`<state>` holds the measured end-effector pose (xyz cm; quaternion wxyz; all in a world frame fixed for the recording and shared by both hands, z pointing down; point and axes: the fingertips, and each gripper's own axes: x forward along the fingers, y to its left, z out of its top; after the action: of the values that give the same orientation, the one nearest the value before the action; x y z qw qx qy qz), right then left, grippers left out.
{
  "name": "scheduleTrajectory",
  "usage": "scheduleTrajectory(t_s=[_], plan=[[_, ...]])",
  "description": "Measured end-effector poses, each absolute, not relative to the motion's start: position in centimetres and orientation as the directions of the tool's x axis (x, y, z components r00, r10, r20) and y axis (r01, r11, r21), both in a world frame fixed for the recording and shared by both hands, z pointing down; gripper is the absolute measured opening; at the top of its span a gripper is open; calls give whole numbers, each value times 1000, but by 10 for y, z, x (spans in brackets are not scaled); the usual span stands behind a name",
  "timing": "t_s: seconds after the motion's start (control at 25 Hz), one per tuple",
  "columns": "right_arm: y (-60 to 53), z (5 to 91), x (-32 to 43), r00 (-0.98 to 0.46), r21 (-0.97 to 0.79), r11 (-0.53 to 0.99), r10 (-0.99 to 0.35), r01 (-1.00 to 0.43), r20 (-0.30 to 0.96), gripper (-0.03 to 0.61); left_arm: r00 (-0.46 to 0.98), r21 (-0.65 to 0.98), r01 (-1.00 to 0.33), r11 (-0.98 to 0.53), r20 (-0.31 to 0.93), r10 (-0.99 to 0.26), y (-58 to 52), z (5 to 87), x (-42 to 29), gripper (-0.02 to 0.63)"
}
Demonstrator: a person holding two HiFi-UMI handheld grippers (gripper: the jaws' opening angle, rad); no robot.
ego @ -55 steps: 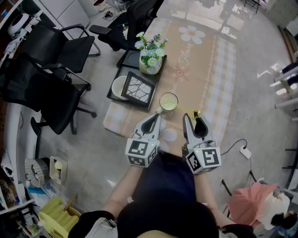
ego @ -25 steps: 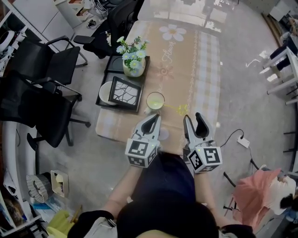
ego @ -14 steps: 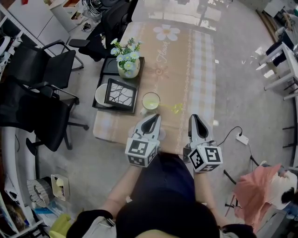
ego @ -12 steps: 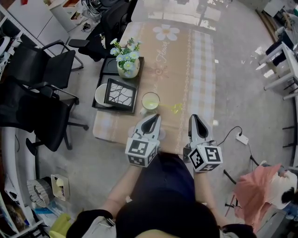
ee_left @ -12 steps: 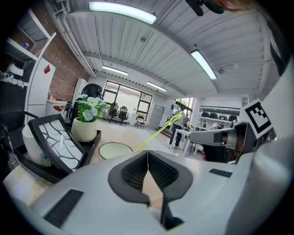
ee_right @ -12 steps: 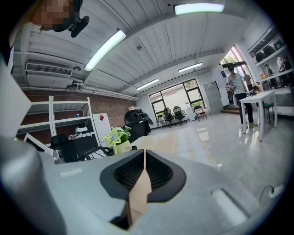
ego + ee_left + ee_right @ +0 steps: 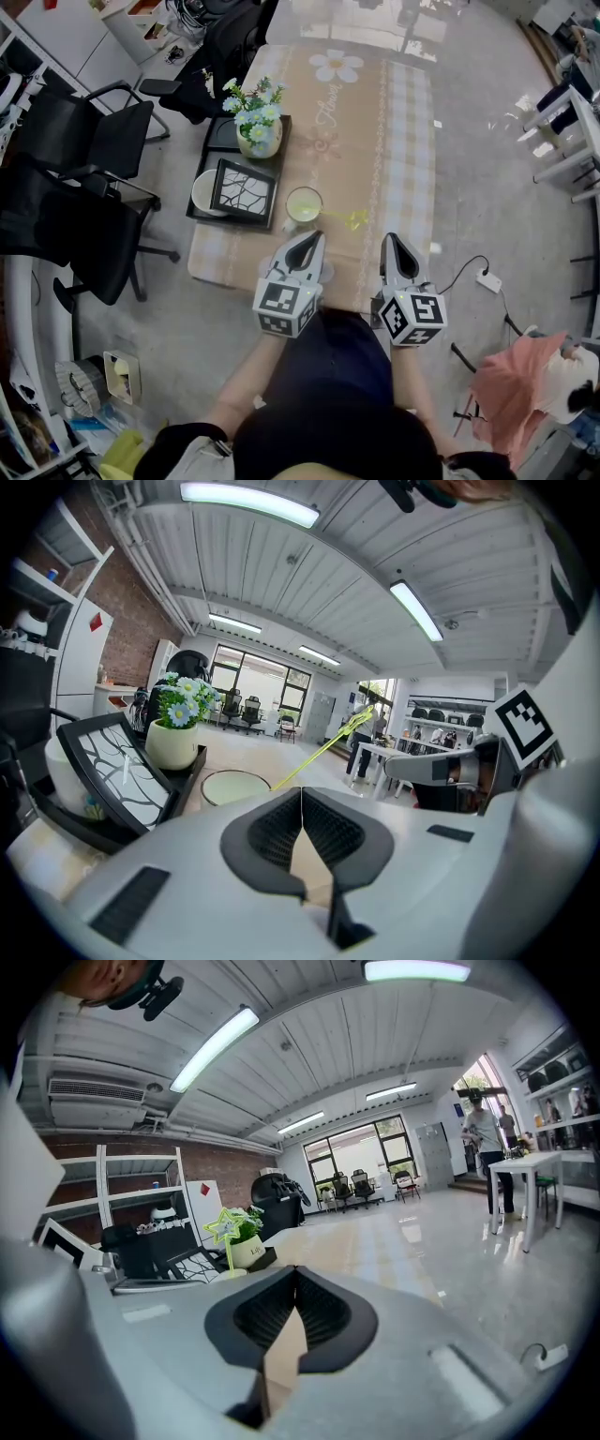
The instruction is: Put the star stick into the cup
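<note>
Table (image 7: 403, 141), beige checked top. Black tray (image 7: 223, 136) on left edge. Cup (image 7: 304, 203) just right of it, near end.

The floor (image 7: 487, 178) and tablecloth (image 7: 403, 122) look glossy and smooth; the star stick (image 7: 351, 219) looks plastic.

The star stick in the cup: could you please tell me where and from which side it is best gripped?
Grip the star stick on its thin shaft between the cup rim and the star. It leans out toward the right, so that stretch is free; the right tongs, now shut, should probably open and come from the near right, jaws across the shaft.
</note>
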<state>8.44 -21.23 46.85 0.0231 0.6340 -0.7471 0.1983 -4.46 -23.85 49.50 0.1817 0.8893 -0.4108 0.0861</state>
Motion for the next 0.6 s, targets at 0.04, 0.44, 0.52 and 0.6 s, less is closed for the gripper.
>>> scheduleTrajectory(t_s=[0.04, 0.44, 0.52, 0.6], plan=[[-213, 468, 84, -197, -268, 119, -938, -956, 287, 3, 647, 253, -762, -596, 303, -699, -238, 495, -44, 12], [-214, 471, 85, -194, -247, 122, -936, -961, 295, 3, 647, 255, -762, -595, 305, -698, -240, 497, -44, 12], [-214, 470, 85, -192, -229, 126, -937, -965, 294, 3, 648, 256, -762, -595, 306, -697, -240, 497, -44, 12], [-213, 470, 85, -190, -225, 125, -937, -966, 293, 3, 649, 258, -761, -595, 306, -697, -240, 497, -43, 12]])
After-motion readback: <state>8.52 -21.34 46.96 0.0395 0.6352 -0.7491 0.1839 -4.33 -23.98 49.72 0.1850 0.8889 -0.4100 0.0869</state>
